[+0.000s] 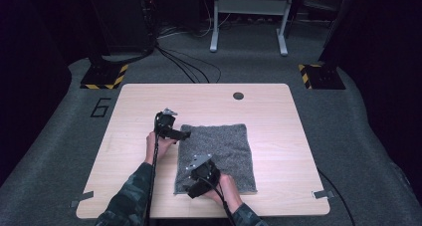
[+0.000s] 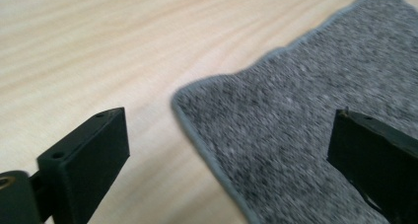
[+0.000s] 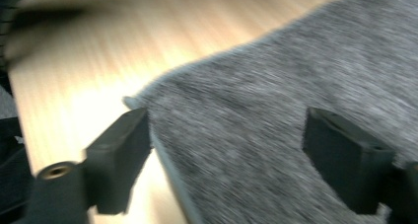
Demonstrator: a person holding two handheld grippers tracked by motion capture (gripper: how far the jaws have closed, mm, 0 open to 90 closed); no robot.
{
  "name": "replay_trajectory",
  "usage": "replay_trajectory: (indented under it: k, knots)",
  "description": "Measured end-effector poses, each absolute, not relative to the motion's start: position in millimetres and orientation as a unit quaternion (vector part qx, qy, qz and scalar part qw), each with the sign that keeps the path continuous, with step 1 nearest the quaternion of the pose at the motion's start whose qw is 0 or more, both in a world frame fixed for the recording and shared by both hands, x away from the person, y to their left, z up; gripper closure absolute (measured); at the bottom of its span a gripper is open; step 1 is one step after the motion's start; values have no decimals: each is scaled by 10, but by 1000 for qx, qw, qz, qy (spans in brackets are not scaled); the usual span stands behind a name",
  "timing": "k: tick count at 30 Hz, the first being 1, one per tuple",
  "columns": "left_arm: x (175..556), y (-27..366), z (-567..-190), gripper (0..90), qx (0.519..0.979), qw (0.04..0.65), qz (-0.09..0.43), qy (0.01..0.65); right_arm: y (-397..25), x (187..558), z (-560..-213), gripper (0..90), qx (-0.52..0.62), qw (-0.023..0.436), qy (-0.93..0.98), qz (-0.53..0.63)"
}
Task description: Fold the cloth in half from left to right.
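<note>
Cloth of a speckled grey weave — a folded towel by the look of it, with a stitched hem — lies flat on the pale wooden desk, a little toward the near edge and roughly centred. At its left side, by the far-left corner, the left claw hovers with its jaws spread wide; in the left gripper view one jaw stands over bare wood and the other over the fabric, so the rounded corner sits between them, not yet pinched. Further right and nearer the person, the right claw is at the near-left corner, jaws likewise wide, straddling the hem in the right gripper view, where the towel is blurred. Neither claw holds anything. The towel looks light, soft and limp: it should drape and sag once lifted, and slide easily over the smooth desk. The hemmed corners seem the surest places to take hold — one jaw slipped beneath the edge, one on top — since a pinch on the flat middle would likely bunch the fabric or catch a single layer.
</note>
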State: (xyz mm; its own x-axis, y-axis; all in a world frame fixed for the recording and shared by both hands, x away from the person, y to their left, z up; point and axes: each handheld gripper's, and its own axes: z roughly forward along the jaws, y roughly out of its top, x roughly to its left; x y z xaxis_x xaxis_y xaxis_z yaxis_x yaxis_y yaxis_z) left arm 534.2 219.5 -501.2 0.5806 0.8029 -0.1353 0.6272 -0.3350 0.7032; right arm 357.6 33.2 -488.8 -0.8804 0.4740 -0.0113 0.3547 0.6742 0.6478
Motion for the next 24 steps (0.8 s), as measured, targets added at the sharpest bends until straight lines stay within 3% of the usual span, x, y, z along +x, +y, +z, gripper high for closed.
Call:
replay_trajectory:
  k: [6,14,24]
  knots:
    - [5426,2172,-5070,80,812,358,122,445,557,3475,-4930,421,208,80,914,338]
    - [5456,2115,-5133,195,823,337,124,440,750,3411,-5047,521,178,82,918,344]
    - [5382,2033,-5126,542,829,323,166,425,773,3451,-5135,668,179,78,920,339]
